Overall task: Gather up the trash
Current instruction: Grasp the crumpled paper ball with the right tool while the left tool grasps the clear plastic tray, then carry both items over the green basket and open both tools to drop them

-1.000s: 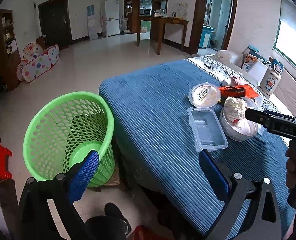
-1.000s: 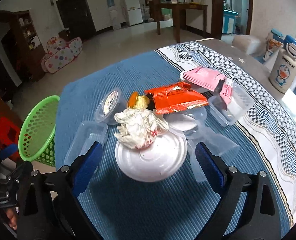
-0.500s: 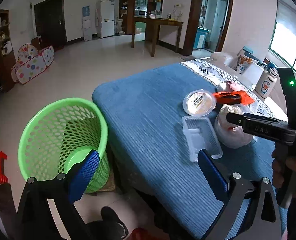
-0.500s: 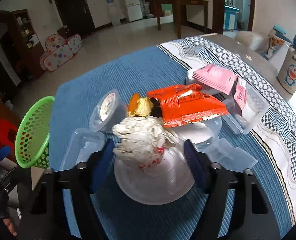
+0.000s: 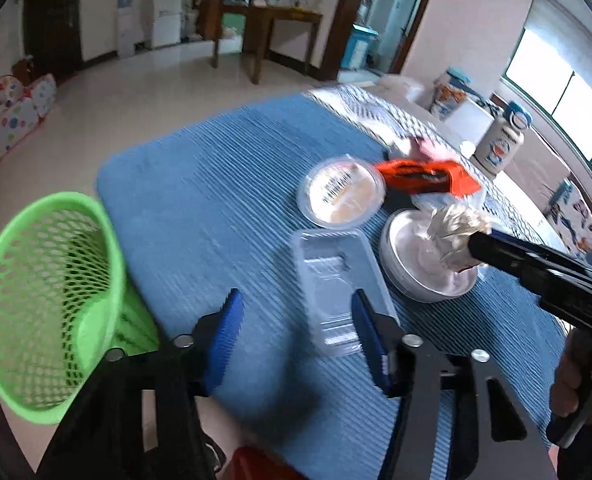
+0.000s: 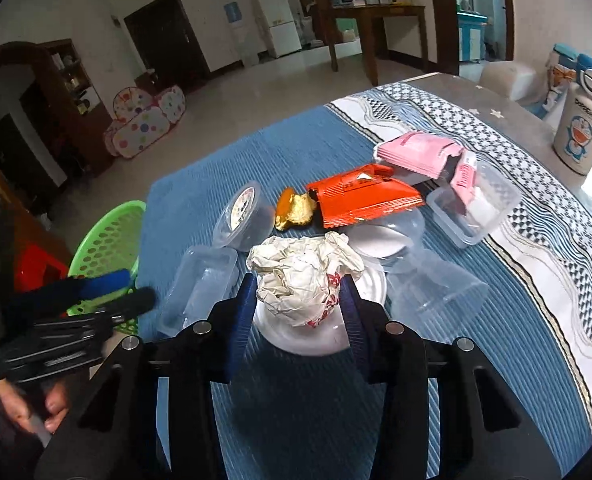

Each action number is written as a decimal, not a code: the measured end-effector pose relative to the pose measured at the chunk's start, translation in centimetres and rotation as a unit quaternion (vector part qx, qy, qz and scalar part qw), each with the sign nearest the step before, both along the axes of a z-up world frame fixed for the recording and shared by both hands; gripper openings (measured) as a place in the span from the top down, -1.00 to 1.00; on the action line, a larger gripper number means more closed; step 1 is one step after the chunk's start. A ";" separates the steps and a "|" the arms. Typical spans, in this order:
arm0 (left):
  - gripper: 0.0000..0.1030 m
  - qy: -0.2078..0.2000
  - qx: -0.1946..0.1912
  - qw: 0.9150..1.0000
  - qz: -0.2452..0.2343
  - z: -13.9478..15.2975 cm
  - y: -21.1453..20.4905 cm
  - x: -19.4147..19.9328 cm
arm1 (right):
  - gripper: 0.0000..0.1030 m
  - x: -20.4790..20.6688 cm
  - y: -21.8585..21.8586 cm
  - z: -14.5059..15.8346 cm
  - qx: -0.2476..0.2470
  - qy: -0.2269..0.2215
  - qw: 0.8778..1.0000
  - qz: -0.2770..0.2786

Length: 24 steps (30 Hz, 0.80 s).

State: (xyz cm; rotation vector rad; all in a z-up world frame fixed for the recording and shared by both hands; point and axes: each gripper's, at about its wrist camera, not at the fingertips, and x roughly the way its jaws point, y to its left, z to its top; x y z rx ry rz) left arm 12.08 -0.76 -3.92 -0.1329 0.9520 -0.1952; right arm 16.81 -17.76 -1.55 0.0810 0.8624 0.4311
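Between the right gripper's (image 6: 297, 300) blue pads: crumpled white paper wad (image 6: 301, 276), clamped, above white round plastic lid (image 6: 323, 340). Left gripper (image 5: 296, 332) jaws apart, nothing held; green mesh basket (image 5: 36, 300) at its left.

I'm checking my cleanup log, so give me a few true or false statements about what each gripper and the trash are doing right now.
1. The right gripper is closed on the crumpled paper. True.
2. The left gripper holds the clear tray. False: its jaws are open with nothing between them, and the tray lies on the blue cloth.
3. The basket stands on the table. False: it stands beside it, lower down.
4. The orange packet lies beyond the paper. True.
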 end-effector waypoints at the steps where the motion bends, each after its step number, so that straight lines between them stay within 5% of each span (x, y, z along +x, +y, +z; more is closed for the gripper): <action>1: 0.12 0.006 -0.001 1.000 -0.006 -0.3 -0.3 0.3 | 0.17 -0.3 -0.2 0.3 0.001 -0.004 1.000 0.000; 9: 0.88 0.039 -0.021 0.999 -0.013 -2.3 -1.1 1.8 | 0.17 -1.8 -0.5 1.4 0.006 -0.019 1.000 -0.001; 18: 0.88 0.009 -0.032 0.999 0.013 -0.1 1.7 -1.1 | 0.17 -3.3 1.8 2.5 0.013 -0.029 0.999 0.019; 24: 0.88 -0.029 -0.012 0.995 0.094 2.5 8.6 -3.8 | 0.17 -3.9 5.7 3.2 0.021 -0.033 0.998 0.058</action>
